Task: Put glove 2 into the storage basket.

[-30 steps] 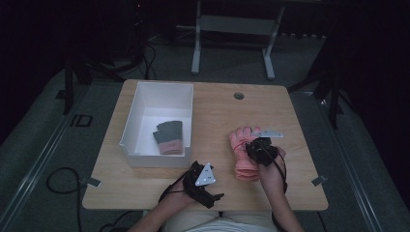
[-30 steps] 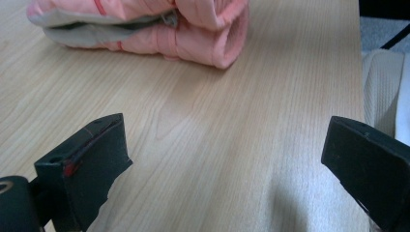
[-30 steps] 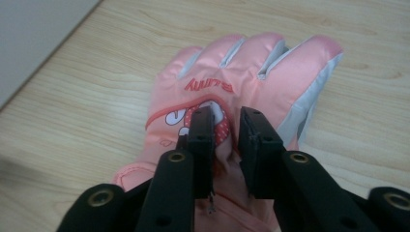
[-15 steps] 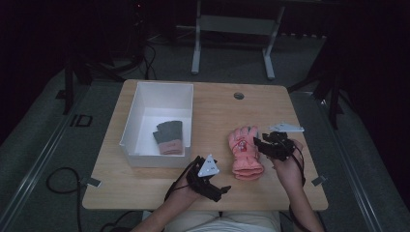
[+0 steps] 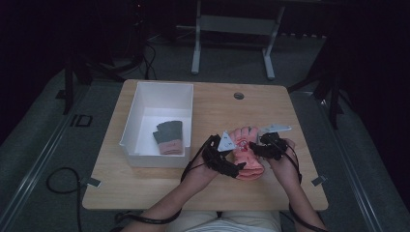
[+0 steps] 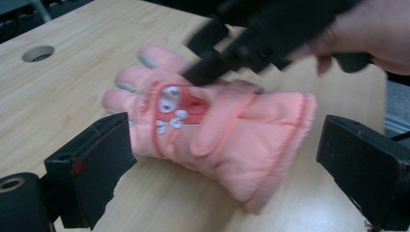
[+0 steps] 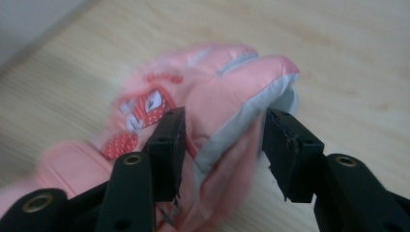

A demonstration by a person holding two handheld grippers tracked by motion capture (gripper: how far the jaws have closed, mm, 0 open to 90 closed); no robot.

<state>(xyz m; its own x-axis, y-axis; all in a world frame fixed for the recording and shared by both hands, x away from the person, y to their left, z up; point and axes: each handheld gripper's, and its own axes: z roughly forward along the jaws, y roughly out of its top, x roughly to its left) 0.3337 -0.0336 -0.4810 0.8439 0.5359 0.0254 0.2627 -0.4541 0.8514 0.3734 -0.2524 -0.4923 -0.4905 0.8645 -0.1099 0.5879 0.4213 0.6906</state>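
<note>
My right gripper (image 7: pixel 220 145) has its jaws about half apart; they have just been opening, and the thumb side of the pink glove (image 7: pixel 203 92) lies between them, though I cannot tell whether a pad touches the fabric. My left gripper (image 6: pixel 222 169) stands wide open with nothing held, its jaws flanking the glove's cuff end without contact.

Glove: padded, salmon pink, with a red patch on the back carrying white spots like a small face, a strap across the wrist, and grey trim along one edge and at the fingertips. It lies flat on the wooden table (image 5: pixel 145 186), back side up, fingers pointing away from me.

High view: glove (image 5: pixel 247 154) sits between the left gripper (image 5: pixel 232 166) and right gripper (image 5: pixel 258 147), right of the white bin (image 5: pixel 140 104). In the bin lies a folded grey and pink glove (image 5: pixel 168 137), well apart from the pink one.

Limits: both gripper views are blurred. In the high view the grippers cover part of the pink glove. The right gripper crosses the top of the left gripper view as a dark smear.
</note>
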